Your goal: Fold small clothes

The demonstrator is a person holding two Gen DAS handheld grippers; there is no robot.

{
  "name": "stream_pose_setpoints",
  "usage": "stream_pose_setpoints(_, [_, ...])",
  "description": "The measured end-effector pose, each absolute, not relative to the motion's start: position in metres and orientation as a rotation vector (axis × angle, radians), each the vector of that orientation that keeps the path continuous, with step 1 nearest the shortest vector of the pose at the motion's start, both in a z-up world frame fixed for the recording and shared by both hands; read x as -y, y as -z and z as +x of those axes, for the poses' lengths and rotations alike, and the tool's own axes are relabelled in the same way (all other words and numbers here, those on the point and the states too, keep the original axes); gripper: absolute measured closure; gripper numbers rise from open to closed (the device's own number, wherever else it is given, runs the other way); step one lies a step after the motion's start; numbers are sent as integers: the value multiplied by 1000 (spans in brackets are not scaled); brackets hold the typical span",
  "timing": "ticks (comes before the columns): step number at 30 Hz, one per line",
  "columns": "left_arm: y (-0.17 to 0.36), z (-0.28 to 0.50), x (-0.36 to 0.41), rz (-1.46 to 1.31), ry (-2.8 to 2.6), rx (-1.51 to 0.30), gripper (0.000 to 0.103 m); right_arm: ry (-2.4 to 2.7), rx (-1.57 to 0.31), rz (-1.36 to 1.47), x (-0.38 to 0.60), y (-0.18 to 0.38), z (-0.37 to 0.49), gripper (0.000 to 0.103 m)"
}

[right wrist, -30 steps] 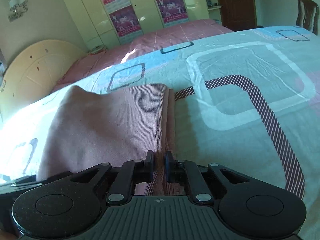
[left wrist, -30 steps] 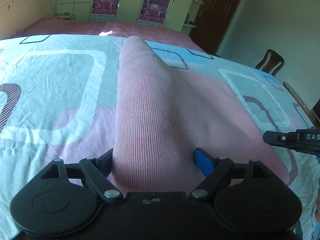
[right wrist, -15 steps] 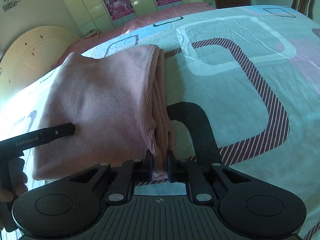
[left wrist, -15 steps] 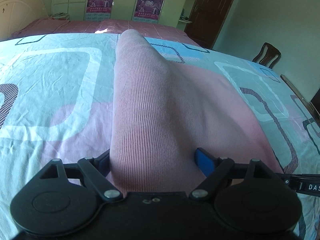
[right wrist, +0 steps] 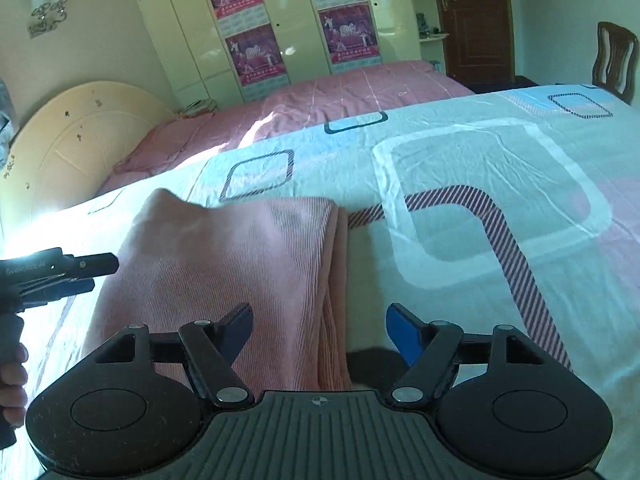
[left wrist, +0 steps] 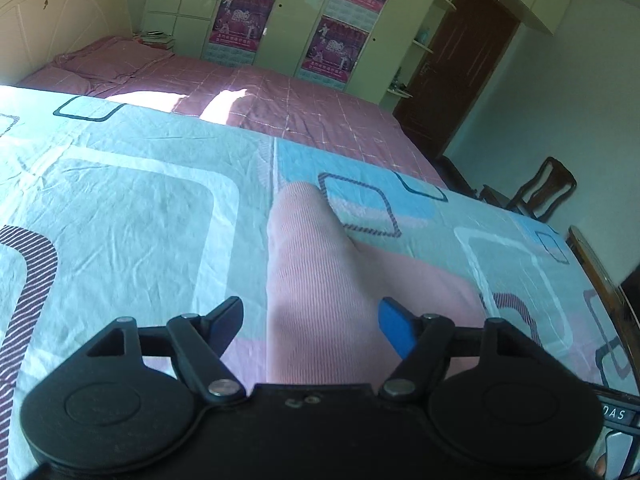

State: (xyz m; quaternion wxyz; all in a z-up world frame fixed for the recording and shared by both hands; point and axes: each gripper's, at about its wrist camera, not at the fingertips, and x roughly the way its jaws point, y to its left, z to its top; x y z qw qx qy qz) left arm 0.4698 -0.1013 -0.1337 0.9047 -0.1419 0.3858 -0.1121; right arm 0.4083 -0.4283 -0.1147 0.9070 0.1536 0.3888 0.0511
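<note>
A folded pink ribbed garment (right wrist: 240,264) lies on the patterned bed sheet (right wrist: 480,184). It also shows in the left wrist view (left wrist: 316,292). My left gripper (left wrist: 310,320) is open, its fingers on either side of the garment's near edge and apart from it. My right gripper (right wrist: 320,328) is open over the garment's right folded edge, holding nothing. The left gripper also shows at the left of the right wrist view (right wrist: 60,268), beside the garment.
A pink bedspread (left wrist: 256,96) lies beyond the sheet, with a cream headboard (right wrist: 76,136) at the left. Wardrobes with posters (right wrist: 280,36) stand behind. A brown door (right wrist: 476,20) and wooden chairs (left wrist: 536,188) are at the right.
Both grippers have opened and let go of the garment. The garment has dropped flat onto the sheet. Both grippers have drawn back and tilted up a little.
</note>
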Motion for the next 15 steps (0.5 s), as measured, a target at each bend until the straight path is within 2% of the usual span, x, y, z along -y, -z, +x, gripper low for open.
stream_pose_setpoints(2, [140,486,101,-308,218,-806,44,-96,-806,345,426,121,431,30])
stream_pose_setpoints(4, [146,499,102,-312,203,-807,44,-80,-817,378,423,127,454,30])
stream_pose_setpoints(5, [150,504,104,-304,200,-812,43,-81,-826,393,422,131,464,36])
stream_pose_setpoints(6, [155,507,106,-295,196,-818,44,-80,-844,406,423,137,476,44])
stream_pose_setpoints(7, [160,510,108,-285,192,-828,46,-69,-870,416,422,144,484,67])
stream_pose_setpoints(8, [167,511,109,-279,189,-839,50,-62,-888,425,422,149,489,83])
stream_pose_setpoints(10, [178,508,107,-296,178,-831,51,-57,-883,395,420,155,491,83])
stream_pose_setpoints(12, [181,506,106,-309,177,-822,51,-2,-849,312,420,155,483,91])
stream_pose_setpoints(15, [171,504,115,-237,174,-803,52,45,-842,313,430,162,480,91])
